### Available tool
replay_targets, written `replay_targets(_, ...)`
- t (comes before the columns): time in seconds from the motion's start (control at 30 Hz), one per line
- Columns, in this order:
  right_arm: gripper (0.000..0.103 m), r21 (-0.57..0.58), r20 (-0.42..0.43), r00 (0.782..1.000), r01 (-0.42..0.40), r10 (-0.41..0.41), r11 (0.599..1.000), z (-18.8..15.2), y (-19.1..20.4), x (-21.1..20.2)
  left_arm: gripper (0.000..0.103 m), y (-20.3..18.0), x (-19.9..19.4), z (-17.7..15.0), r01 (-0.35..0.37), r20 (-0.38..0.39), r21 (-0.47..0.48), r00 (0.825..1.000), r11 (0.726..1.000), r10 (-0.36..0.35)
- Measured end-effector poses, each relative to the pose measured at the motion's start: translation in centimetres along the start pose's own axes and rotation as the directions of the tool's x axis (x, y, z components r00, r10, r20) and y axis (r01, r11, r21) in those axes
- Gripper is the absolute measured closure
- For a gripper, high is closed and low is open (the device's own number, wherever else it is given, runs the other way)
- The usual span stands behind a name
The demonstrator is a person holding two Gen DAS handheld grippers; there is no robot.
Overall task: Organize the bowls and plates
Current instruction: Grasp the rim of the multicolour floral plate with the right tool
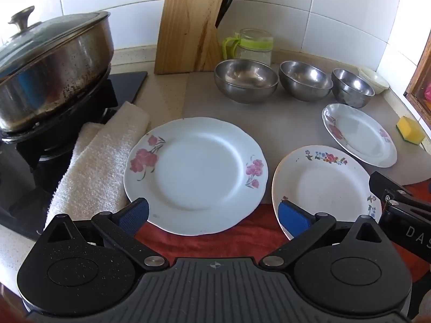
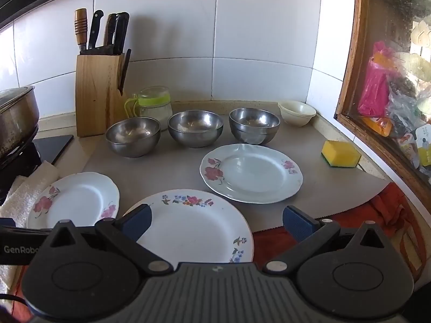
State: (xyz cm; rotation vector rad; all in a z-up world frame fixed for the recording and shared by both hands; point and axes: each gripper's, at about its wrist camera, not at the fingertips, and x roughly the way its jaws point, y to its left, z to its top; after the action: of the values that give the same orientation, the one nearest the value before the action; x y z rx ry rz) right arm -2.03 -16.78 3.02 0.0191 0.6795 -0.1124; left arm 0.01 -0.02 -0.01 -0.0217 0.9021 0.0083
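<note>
Three white floral plates lie on the counter: a left plate with pink flowers, a middle plate with a small multicolour flower band, and a far right plate with red flowers. Three steel bowls stand in a row behind them. Stacked cream bowls sit in the back corner. My left gripper is open and empty, at the near edge of the left plate. My right gripper is open and empty, over the near part of the middle plate.
A lidded steel pan sits on the stove at left, with a white towel beside it. A wooden knife block and a glass jar stand at the back. A yellow sponge lies right, by a wooden window frame.
</note>
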Motion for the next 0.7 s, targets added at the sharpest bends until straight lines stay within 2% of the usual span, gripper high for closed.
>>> replay_targets(0.3,0.0,0.041,-0.022,1.0,0.013,-0.012,0.999,-0.7,-0.6,-0.3,0.0,-0.5,0.0,-0.5,0.025,-0.003,0.062,1.0,0.998,-0.025)
replay_targets(0.47,0.0,0.06,-0.043,0.998,0.043,-0.04,0.997,-1.5,-1.1,-0.4,0.002,-0.6,0.0,-0.6,0.064,-0.019,0.108,0.998,0.992,-0.062)
replay_targets(0.63,0.0,0.064,-0.067,0.996,0.062,-0.057,0.996,-1.7,-1.8,-0.1,0.003,-1.2,0.2,-0.2,0.11,0.005,0.127,0.994,0.986,-0.112)
replay_targets(0.7,0.0,0.064,-0.074,0.996,0.059,-0.054,0.996,-1.7,-2.2,0.2,0.003,-1.7,0.5,0.0,0.105,0.008,0.156,0.994,0.982,-0.107)
